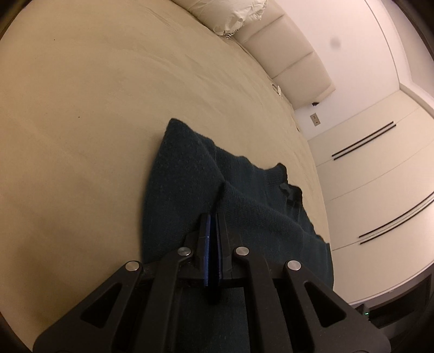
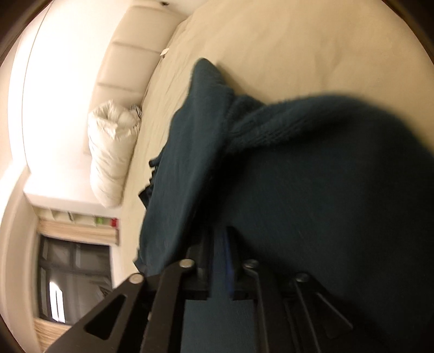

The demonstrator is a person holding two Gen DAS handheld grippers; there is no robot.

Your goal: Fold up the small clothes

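- Left wrist view: my left gripper (image 1: 213, 220) sits at bottom centre, jaws drawn fully together. An edge of the dark teal knit garment (image 1: 190, 173) appears to be pinched between the blue pads (image 1: 208, 244).
- The garment runs from the gripper up toward the frame centre, lying on the beige bed sheet (image 1: 95, 108). One fold ridge rises just above the fingertips; a ragged edge trails to the right.
- Upper centre of the same view: a white pillow (image 1: 238, 13) against a padded cream headboard (image 1: 293, 54). White wardrobe doors (image 1: 379, 176) with dark strip handles fill the right side.
- Right wrist view, blurred: my right gripper (image 2: 223, 239) at bottom centre, jaws nearly closed. The same garment (image 2: 312, 176) bunches over and around them. Cloth seems caught between the jaws, but the blur hides pad contact.
- The garment fills the centre and right of that frame, one corner reaching up toward the top centre over the sheet (image 2: 312, 54).
- Left side: the pillow (image 2: 111, 152) by the headboard (image 2: 127, 49); lower left, a dark window (image 2: 73, 274).
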